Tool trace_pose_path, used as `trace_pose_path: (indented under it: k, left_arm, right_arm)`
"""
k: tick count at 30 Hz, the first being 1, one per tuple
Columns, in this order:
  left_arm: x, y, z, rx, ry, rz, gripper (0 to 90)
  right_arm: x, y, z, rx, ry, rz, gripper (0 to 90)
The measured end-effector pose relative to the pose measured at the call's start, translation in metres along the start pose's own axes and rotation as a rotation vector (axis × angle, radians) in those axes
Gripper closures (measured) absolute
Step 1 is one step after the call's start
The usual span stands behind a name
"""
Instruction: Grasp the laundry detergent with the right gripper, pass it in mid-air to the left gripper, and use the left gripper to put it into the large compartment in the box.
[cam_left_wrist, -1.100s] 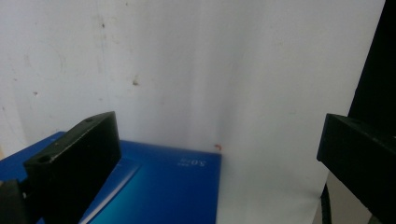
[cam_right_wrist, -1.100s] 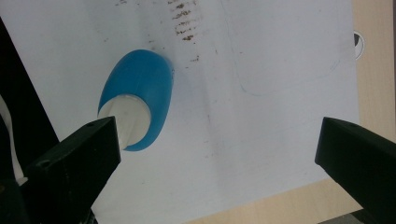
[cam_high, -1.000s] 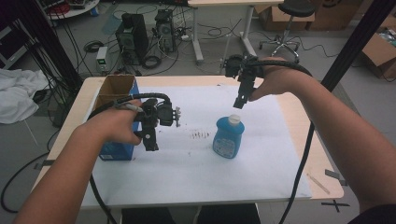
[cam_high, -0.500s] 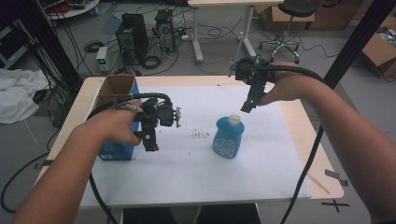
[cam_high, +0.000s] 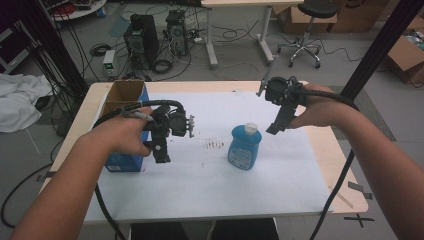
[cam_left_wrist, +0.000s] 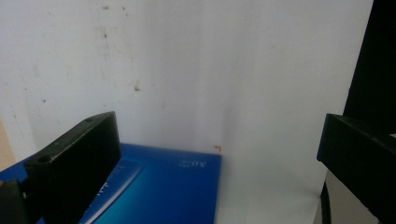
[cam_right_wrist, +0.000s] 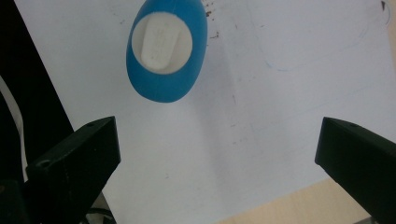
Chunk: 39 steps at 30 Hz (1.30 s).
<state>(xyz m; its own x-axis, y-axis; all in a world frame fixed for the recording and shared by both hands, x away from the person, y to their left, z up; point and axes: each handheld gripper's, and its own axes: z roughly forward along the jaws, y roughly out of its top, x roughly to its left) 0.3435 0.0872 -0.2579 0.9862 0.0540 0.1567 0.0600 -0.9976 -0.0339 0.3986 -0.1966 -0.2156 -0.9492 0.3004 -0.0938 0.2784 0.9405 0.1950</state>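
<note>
I read no label on the blue bottle (cam_high: 244, 147); my right tool (cam_high: 276, 128), jaws spread, hangs just beside it; left tool (cam_high: 161, 155) spread too.

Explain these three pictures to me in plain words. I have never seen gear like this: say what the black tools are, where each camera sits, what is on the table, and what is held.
There is no robot here. A person holds a hand tool with two black jaws in each hand: the left gripper and the right gripper.

The wide picture comes from a fixed camera above the person, looking down on the table. The other two come from small cameras riding on the grippers, looking out between the jaws.

A white sheet covers the table. On it stand a blue bottle with a white cap and, at the left, an open blue box.

Both grippers are open and hold nothing. The left one hovers beside the box; the right one is in the air to the right of the bottle.
</note>
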Motion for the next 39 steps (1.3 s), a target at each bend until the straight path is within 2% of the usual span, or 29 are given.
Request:
trace_pose_path:
  k: [7,16,25,39]
  left_arm:
    - [-0.001,0.001,0.0,0.0,-0.005,0.004,0.1]
    - [-0.001,0.003,0.001,-0.001,-0.003,0.005,0.1]
    - [-0.003,0.003,0.001,0.0,-0.006,0.009,0.1]
    - [-0.005,0.001,0.002,-0.007,-0.006,0.013,0.1]
  right_arm:
    - [0.004,-0.02,0.02,-0.045,0.019,0.023,0.0]
    - [0.007,-0.042,0.047,-0.149,0.031,0.066,0.0]
    - [0.018,-0.053,0.069,-0.211,0.045,0.089,0.0]
    - [0.027,-0.071,0.095,-0.413,0.04,0.169,0.0]
